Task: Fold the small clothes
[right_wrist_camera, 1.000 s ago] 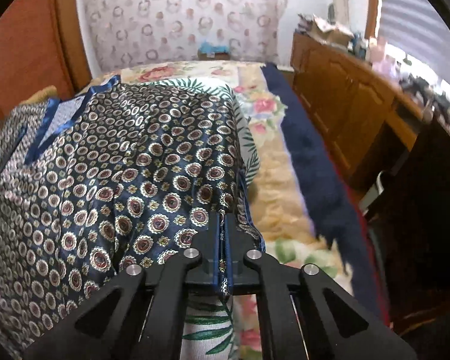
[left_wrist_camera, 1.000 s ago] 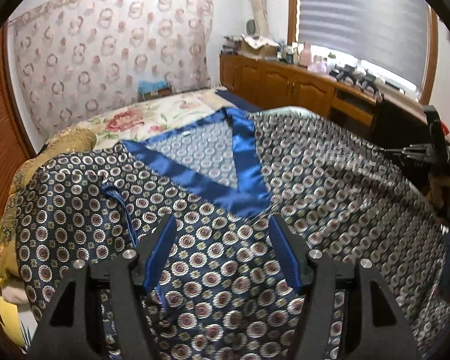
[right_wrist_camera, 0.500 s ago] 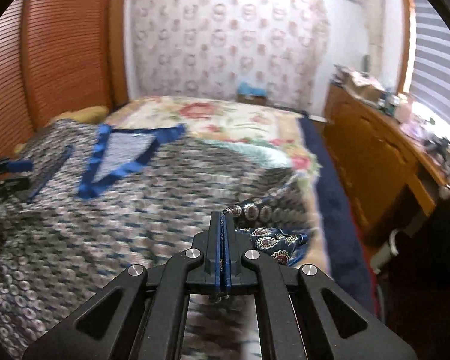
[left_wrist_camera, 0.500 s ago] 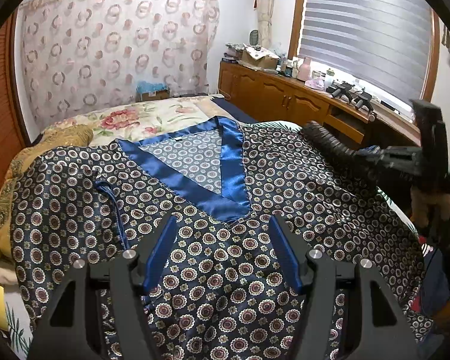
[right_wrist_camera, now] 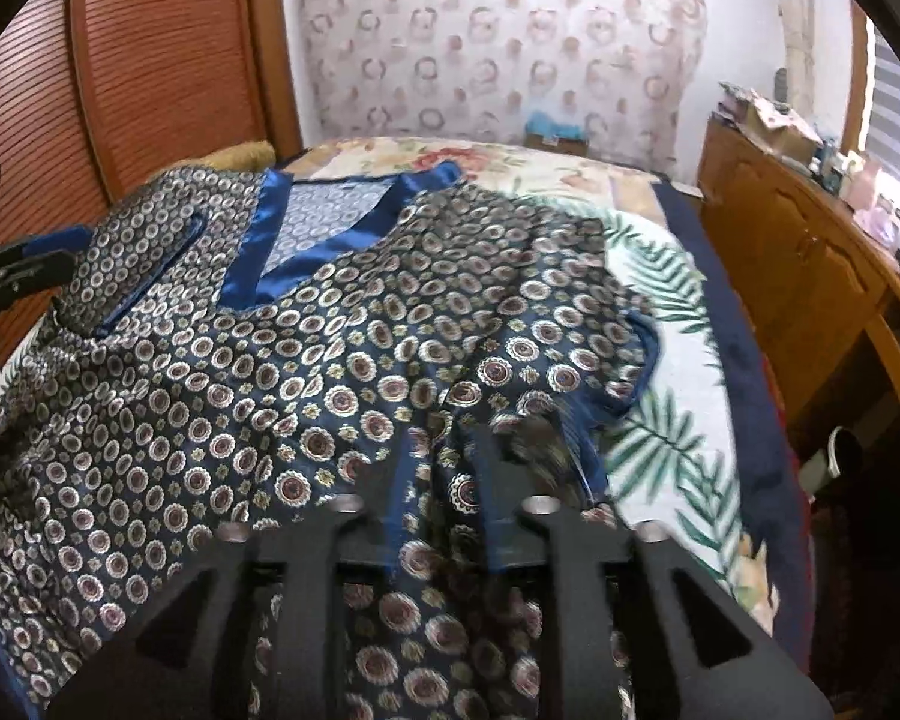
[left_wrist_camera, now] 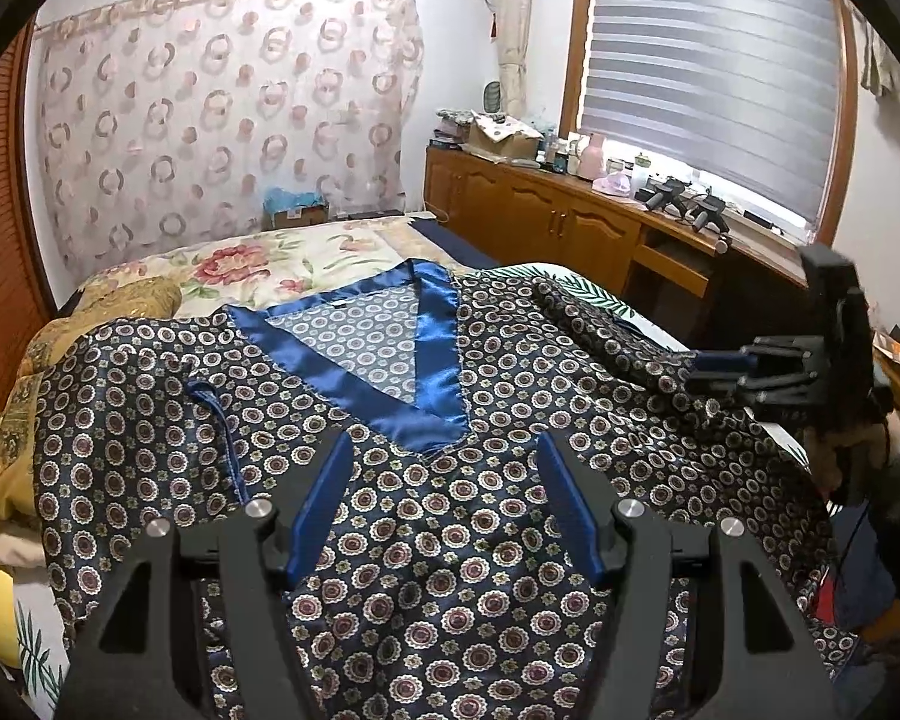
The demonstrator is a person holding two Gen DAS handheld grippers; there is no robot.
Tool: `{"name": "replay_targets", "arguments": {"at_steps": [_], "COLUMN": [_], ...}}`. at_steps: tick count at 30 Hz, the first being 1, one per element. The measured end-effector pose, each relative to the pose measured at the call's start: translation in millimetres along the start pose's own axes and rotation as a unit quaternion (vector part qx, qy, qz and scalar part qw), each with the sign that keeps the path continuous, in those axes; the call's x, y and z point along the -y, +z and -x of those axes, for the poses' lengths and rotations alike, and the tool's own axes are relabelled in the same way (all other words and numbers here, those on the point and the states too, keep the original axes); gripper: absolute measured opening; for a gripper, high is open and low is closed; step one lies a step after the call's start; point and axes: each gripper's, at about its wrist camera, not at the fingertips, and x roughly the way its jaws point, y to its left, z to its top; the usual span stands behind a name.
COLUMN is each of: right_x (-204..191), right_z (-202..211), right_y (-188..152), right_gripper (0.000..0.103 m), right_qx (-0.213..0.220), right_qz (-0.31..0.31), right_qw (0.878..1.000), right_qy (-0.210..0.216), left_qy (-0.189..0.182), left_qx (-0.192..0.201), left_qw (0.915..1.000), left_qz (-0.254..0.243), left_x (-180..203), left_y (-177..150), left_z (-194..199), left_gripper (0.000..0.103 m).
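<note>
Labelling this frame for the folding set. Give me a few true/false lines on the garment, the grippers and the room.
1. The top lies spread on the bed. True.
2. Its neckline trim is red. False: it is shiny blue.
3. The left gripper is clamped on the fabric. False: its jaws stand apart above it, gripping nothing.
4. The right gripper is opening, fabric between its jaws. True.
5. The window blind is rolled fully up. False: it hangs down over the window.
</note>
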Motion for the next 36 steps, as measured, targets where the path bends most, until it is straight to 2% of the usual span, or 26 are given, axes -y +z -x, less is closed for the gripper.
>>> {"name": "replay_targets", "arguments": {"at_steps": [1, 9, 19, 24, 27, 28, 29, 33, 36], "right_x": [3, 30, 89, 94, 91, 89, 87, 85, 80], "right_z": [7, 21, -39, -55, -57, -57, -57, -55, -40], "right_y": [0, 12, 25, 27, 27, 27, 27, 31, 41], "right_gripper": [0.037, 0.041, 0.041, 0.04, 0.029, 0.015, 0.008, 0.002, 0.0], "right_qx": [0.006, 0.025, -0.03, -0.045, -0.046, -0.046, -0.045, -0.039, -0.007], "right_qz": [-0.004, -0.021, -0.1, -0.094, -0.08, -0.073, -0.062, -0.052, -0.052], "right_qw": [1.0, 0.999, 0.994, 0.993, 0.994, 0.995, 0.996, 0.997, 0.998], "right_qy": [-0.002, -0.031, -0.039, -0.047, -0.059, -0.059, -0.054, -0.048, -0.037], "left_qy": [0.0, 0.0, 0.003, 0.001, 0.001, 0.001, 0.002, 0.005, 0.007], "left_qx": [-0.001, -0.006, -0.016, -0.018, -0.019, -0.019, -0.019, -0.017, -0.016], "left_qw": [1.0, 1.0, 0.9999, 0.9998, 0.9998, 0.9998, 0.9998, 0.9998, 0.9998], "left_qz": [-0.002, -0.002, 0.002, 0.003, 0.005, 0.005, 0.005, 0.009, 0.013], "left_x": [1, 3, -1, -2, -3, -3, -3, -6, -8], "left_y": [0, -2, -8, -10, -11, -12, -11, -11, -11], "left_z": [0, -6, -10, -10, -11, -11, -10, -9, -8], "left_gripper": [0.063, 0.063, 0.063, 0.063, 0.063, 0.063, 0.063, 0.063, 0.063]}}
